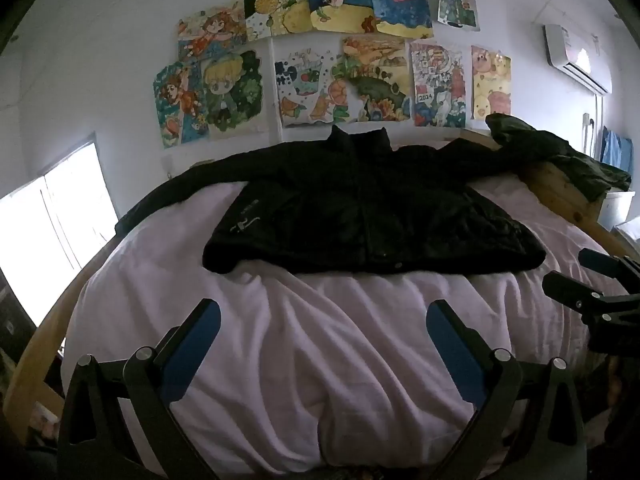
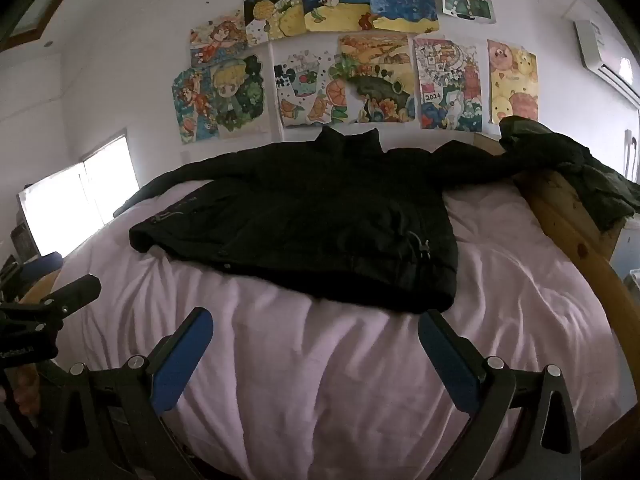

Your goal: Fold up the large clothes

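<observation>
A black jacket [image 1: 372, 208] lies spread flat on a bed with a pale pink sheet [image 1: 320, 340], collar toward the far wall and sleeves stretched out to both sides. It also shows in the right wrist view [image 2: 312, 224]. My left gripper [image 1: 323, 312] is open and empty, hovering over the sheet short of the jacket's hem. My right gripper [image 2: 315, 320] is open and empty, its right finger tip close to the hem's right corner. The right gripper shows at the right edge of the left wrist view [image 1: 576, 276], and the left gripper at the left edge of the right wrist view [image 2: 72, 292].
A wooden bed rail [image 2: 576, 248] curves along the right side. A dark green garment [image 2: 580, 168] is draped over its far end. Colourful drawings [image 1: 340, 64] cover the wall. A bright window [image 1: 52, 232] is at left, an air conditioner [image 1: 576, 56] at upper right.
</observation>
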`<act>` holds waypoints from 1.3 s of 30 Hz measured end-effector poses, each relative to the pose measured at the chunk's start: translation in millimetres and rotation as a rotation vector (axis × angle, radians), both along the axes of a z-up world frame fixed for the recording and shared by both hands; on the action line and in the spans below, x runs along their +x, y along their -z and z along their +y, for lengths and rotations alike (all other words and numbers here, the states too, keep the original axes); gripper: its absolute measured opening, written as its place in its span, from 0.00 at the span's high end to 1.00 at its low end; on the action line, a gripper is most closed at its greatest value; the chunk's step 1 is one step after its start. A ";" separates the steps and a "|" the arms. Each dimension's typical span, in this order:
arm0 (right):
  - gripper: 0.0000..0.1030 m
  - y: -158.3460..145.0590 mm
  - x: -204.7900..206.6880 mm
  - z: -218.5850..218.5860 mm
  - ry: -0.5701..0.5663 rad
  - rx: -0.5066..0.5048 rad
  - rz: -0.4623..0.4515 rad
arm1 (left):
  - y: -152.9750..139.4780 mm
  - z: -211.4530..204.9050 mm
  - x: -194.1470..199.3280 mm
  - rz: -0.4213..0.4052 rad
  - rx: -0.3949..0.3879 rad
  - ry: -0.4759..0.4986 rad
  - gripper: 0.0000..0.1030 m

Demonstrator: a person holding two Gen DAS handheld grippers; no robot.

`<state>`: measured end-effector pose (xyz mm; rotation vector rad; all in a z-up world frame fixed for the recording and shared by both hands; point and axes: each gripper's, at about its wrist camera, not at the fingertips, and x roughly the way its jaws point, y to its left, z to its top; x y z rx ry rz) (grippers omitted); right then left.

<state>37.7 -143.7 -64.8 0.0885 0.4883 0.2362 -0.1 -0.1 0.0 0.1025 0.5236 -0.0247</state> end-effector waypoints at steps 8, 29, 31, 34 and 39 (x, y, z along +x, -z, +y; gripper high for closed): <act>0.00 0.2 -1.6 1.2 0.000 0.005 0.002 | 0.1 -0.2 0.0 0.002 0.003 0.000 0.02; 0.00 2.9 2.7 -3.9 0.004 0.017 0.014 | 0.0 -0.1 0.1 0.005 0.006 0.000 0.02; 0.00 3.1 3.0 -4.2 0.004 0.017 0.014 | 0.0 -0.1 0.1 0.005 0.006 0.000 0.02; 0.00 3.3 3.2 -4.4 0.004 0.017 0.014 | 0.0 -0.1 0.1 0.005 0.006 0.000 0.02; 0.00 3.5 3.3 -4.2 0.005 0.018 0.016 | 0.0 -0.1 0.1 0.005 0.007 0.000 0.02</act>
